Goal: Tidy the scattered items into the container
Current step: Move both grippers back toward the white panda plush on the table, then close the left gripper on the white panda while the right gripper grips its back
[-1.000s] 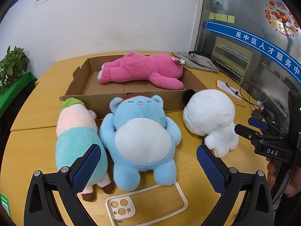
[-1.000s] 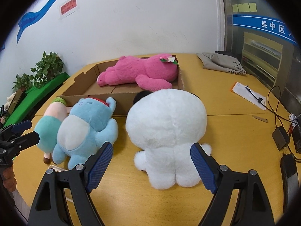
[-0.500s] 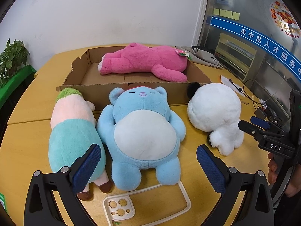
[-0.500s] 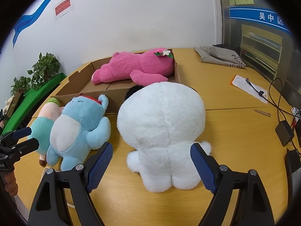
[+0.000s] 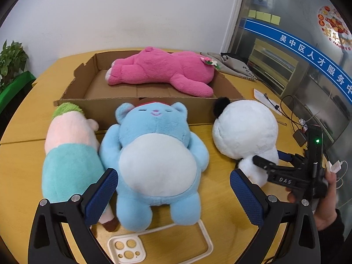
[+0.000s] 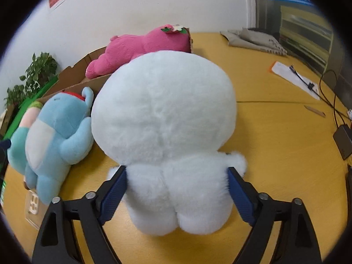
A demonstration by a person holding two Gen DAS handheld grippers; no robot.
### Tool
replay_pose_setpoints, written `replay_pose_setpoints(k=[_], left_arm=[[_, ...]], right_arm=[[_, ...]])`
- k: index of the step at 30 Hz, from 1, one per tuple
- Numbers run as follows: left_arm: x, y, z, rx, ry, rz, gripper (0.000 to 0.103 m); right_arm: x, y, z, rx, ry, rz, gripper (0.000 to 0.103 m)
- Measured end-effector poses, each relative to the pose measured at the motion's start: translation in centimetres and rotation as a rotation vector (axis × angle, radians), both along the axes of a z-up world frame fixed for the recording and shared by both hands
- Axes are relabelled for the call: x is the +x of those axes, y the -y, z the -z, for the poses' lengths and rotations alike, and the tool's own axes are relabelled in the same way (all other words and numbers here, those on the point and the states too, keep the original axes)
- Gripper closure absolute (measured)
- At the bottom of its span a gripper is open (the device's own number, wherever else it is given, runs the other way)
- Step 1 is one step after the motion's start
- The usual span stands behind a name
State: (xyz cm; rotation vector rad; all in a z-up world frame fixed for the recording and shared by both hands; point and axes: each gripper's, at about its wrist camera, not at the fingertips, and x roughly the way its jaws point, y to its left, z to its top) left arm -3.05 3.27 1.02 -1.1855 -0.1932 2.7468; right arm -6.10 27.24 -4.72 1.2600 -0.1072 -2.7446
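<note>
Right gripper [image 6: 177,194] around the white plush toy [image 6: 164,118]

Jaws just widened, straddling its lower body, not clamped; soft fur could slip free. Left gripper [image 5: 173,194] gapes, empty, lower centre.

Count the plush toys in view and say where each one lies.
4. The pink plush bear lies in the cardboard box; the green-and-pink plush, blue plush bear and white plush lie on the wooden table before it.
</note>
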Motion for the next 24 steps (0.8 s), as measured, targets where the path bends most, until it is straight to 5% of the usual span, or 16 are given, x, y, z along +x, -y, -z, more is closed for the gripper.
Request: replay_pose_setpoints(k=[9, 13, 17, 19, 24], left_arm=[[-5.5, -5.2, -1.2, 0.092, 0.03, 0.159, 0.0], [-8.4, -9.5, -0.6, 0.029, 0.055, 0.23, 0.0], [-11.0, -12.3, 1.6, 0.047, 0.137, 0.279, 0.0], [-11.9, -12.7, 2.5, 0.125, 0.176, 0.305, 0.0], [-12.1, -12.9, 3.7, 0.209, 0.209, 0.331, 0.002]], right_arm=[[0.7, 0.7, 0.1, 0.069, -0.011, -0.042, 0.029], [1.9, -0.1, 0.0, 0.034, -0.021, -0.061, 0.037], [4.0, 0.0, -0.2, 0.037, -0.021, -0.123, 0.036], [4.8, -0.5, -0.2, 0.022, -0.022, -0.141, 0.035], [4.8, -1.5, 0.3, -0.007, 0.003, -0.132, 0.02]])
